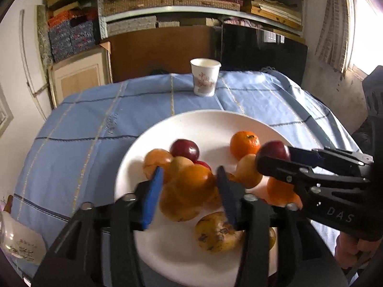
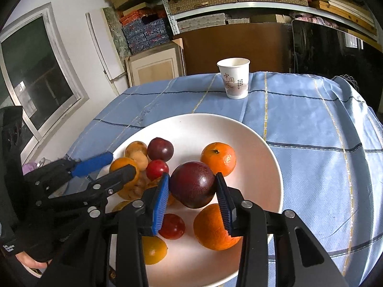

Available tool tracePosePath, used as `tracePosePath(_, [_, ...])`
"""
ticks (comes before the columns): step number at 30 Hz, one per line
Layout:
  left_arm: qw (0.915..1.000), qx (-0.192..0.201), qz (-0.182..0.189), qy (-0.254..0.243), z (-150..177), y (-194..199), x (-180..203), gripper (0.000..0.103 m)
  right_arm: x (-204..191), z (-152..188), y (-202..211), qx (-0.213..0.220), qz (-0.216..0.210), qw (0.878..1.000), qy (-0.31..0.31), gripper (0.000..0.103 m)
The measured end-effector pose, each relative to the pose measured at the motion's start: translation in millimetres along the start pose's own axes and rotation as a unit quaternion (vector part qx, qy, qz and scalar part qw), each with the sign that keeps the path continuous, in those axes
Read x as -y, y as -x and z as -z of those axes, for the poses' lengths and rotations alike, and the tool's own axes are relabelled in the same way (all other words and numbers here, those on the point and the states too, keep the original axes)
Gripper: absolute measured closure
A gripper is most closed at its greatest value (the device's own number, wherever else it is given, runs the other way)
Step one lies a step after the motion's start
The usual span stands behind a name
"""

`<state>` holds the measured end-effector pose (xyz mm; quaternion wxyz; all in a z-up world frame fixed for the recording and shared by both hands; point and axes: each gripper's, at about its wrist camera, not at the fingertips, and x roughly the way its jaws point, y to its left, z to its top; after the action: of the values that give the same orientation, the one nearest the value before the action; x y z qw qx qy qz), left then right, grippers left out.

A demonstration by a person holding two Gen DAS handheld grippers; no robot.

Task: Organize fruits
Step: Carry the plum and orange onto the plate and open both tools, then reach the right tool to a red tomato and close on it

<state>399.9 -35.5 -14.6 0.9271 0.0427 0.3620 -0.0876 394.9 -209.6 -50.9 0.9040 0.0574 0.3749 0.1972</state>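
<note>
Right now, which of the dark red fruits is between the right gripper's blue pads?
The biggest one, in the middle of the plate. It sits between the right gripper pads; the smaller red ones lie to its left, outside them.

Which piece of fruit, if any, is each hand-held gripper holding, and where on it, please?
The right hand-held gripper clamps the large dark red plum across its widest part. The left hand-held gripper straddles an orange fruit without gripping it.

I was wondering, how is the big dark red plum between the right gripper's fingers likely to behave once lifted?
The plum looks round and glossy, so it may slip or rotate between the right gripper pads. If released, it would probably roll within the dished white plate toward neighbouring fruit. It seems firm, not fragile.
</note>
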Motion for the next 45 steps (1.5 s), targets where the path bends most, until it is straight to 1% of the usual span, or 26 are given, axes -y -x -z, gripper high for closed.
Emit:
tracePosePath(1, [1.0000,0.005,-0.003,0.005,-0.9,5.1,-1.8,0.043,0.1,-0.2,3.1,0.003,-0.001,1.000,0.000,0.063])
tracePosePath(3, [0.9998,0.014,0.002,0.012,-3.0,16.9,-6.5,0.043,-1.0,-0.5,16.0,0.015,-0.006,1.000,-0.002,0.062])
tracePosePath(4, [0.9997,0.018,0.003,0.015,-3.2,26.2,-9.4,0.040,-2.1,0.4,26.3,0.024,-0.010,1.000,-0.003,0.062])
tracePosePath(5, [0.9996,0.023,-0.001,0.019,-2.6,35.7,-12.8,0.029,-3.2,2.0,34.6,0.032,-0.012,0.999,-0.002,0.062])
tracePosePath(6, [0.9992,0.030,-0.004,0.025,-1.1,45.4,-15.9,0.023,-4.8,5.7,46.3,0.042,-0.014,0.999,0.001,0.061])
tracePosePath(7, [0.9985,0.041,-0.007,0.035,2.9,59.7,-20.6,0.015,-5.1,9.5,55.0,0.048,-0.016,0.999,0.004,0.060])
tracePosePath(9, [0.9974,0.054,-0.007,0.047,12.4,80.4,-27.3,0.012,-5.6,25.6,74.9,0.060,-0.019,0.998,0.005,0.059])
tracePosePath(11, [0.9965,0.060,-0.003,0.058,30.1,102.0,-33.9,0.008,-4.2,45.9,86.9,0.057,-0.031,0.998,-0.002,0.059])
tracePosePath(13, [0.9953,0.064,-0.004,0.074,49.6,115.6,-39.5,0.007,-2.6,65.2,91.3,0.047,-0.041,0.998,-0.012,0.059])
tracePosePath(15, [0.9940,0.065,-0.008,0.088,68.1,121.9,-43.4,0.006,-5.8,83.1,89.2,0.030,-0.042,0.999,-0.008,0.059])
tracePosePath(17, [0.9931,0.047,-0.017,0.106,91.4,119.3,-47.7,0.006,-10.1,95.0,84.9,0.015,-0.042,0.999,-0.001,0.059])
tracePosePath(18, [0.9931,0.036,-0.017,0.110,97.3,117.0,-48.3,0.006,-12.0,100.6,81.4,0.005,-0.044,0.999,0.000,0.059])
tracePosePath(19, [0.9930,0.017,-0.014,0.116,106.0,113.2,-49.0,0.006,-13.7,104.6,79.1,-0.002,-0.046,0.999,0.001,0.059])
tracePosePath(20, [0.9928,0.008,-0.009,0.119,111.4,111.2,-49.5,0.006,-15.3,107.2,76.9,-0.009,-0.047,0.999,0.002,0.059])
tracePosePath(21, [0.9926,0.002,-0.006,0.122,116.1,110.0,-50.1,0.006,-17.1,109.0,75.2,-0.015,-0.047,0.999,0.003,0.059])
tracePosePath(23, [0.9931,-0.004,-0.020,0.115,124.9,109.4,-48.8,0.006,-21.3,111.3,74.5,-0.018,-0.047,0.999,0.009,0.059])
tracePosePath(25, [0.9940,-0.003,-0.045,0.100,128.0,109.3,-46.0,0.006,-22.9,112.0,74.7,-0.021,-0.039,0.999,0.013,0.059])
tracePosePath(26, [0.9943,-0.002,-0.053,0.092,128.8,109.7,-44.5,0.006,-22.8,113.1,74.3,-0.030,-0.037,0.999,0.012,0.059])
tracePosePath(27, [0.9947,-0.002,-0.052,0.088,129.3,110.0,-43.9,0.006,-22.9,115.1,75.1,-0.039,-0.042,0.998,0.009,0.059])
tracePosePath(29, [0.9948,-0.003,-0.049,0.090,130.1,111.9,-45.0,0.006,-27.9,120.5,80.5,-0.049,-0.062,0.997,0.018,0.059])
tracePosePath(32, [0.9943,-0.002,-0.044,0.097,130.5,114.7,-47.9,0.006,-47.2,134.0,93.1,-0.060,-0.093,0.992,0.059,0.059])
tracePosePath(35, [0.9938,-0.005,-0.044,0.102,129.4,114.7,-50.9,0.006,-67.3,152.1,105.0,-0.073,-0.133,0.984,0.095,0.059])
tracePosePath(36, [0.9937,-0.006,-0.044,0.103,129.5,115.1,-51.1,0.006,-72.9,157.6,108.0,-0.076,-0.139,0.982,0.106,0.059])
tracePosePath(37, [0.9937,-0.007,-0.044,0.103,129.8,115.2,-51.8,0.006,-79.7,164.7,110.0,-0.083,-0.143,0.979,0.119,0.059])
tracePosePath(41, [0.9936,-0.007,-0.048,0.102,130.2,115.9,-52.8,0.006,-92.2,178.6,103.9,-0.113,-0.150,0.974,0.128,0.059])
tracePosePath(45, [0.9939,-0.008,-0.047,0.100,131.2,117.4,-52.3,0.006,-97.9,182.4,98.2,-0.122,-0.144,0.973,0.131,0.059])
